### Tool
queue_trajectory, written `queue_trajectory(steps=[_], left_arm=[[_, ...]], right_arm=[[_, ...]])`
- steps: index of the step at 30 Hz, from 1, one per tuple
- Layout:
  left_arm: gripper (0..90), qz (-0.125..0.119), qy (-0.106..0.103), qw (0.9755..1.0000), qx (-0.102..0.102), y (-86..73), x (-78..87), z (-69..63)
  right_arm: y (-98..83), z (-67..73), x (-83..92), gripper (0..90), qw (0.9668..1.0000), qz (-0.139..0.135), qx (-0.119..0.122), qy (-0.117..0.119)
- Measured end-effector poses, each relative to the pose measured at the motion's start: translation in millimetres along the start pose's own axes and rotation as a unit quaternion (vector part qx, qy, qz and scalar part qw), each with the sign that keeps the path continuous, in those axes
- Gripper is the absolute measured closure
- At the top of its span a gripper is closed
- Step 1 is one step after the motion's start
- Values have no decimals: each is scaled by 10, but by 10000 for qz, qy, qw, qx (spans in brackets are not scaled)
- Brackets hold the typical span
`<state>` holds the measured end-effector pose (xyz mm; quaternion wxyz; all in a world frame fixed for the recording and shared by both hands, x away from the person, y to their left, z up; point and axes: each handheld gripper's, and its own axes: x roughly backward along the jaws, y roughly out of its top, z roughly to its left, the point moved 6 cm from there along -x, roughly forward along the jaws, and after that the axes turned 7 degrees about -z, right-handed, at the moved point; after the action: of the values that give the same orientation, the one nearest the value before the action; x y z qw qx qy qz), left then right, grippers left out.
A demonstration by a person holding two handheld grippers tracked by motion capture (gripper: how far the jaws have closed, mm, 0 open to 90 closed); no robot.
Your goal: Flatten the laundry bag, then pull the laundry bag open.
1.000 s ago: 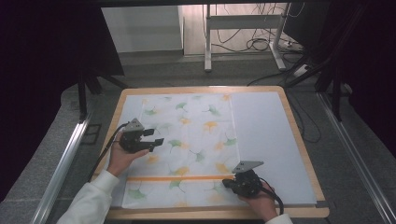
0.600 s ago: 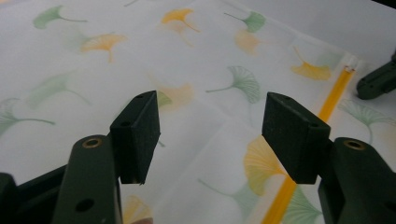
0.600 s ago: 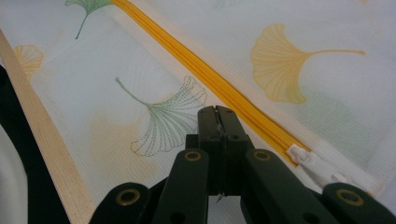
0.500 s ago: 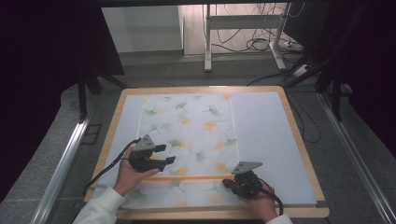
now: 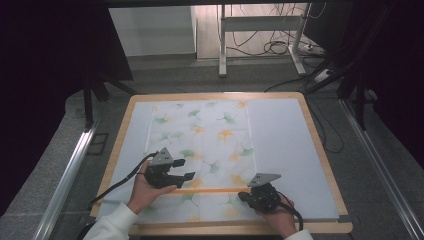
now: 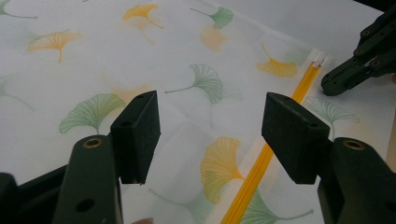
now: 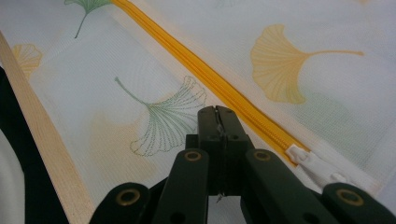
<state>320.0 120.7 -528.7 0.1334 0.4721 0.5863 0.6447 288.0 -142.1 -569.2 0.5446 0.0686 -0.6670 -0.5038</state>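
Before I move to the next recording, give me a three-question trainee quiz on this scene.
1. True or false: the left tool is shut.
2. What colour is the zipper on the leaf-print bag? A) blue B) orange C) black
3. Which tool has its jaws together, resting on the bag beside the white zipper pull?

Key:
1. False. Its jaws stand apart above the bag, with nothing between them.
2. B.
3. The right tool. Whether it pinches any fabric cannot be told.
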Motion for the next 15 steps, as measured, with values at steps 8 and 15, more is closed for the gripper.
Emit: queue_trajectory(steps=[8,15], left_arm=[[373,68,-154,9996,-236,29,-60,-178],[373,130,-260,9988,-406,37,-137,-317]], right_arm=[[23,-32,96,892,9998,-187,-85,-72],[-34,-85,285,892,9987,-339,-326,-196]])
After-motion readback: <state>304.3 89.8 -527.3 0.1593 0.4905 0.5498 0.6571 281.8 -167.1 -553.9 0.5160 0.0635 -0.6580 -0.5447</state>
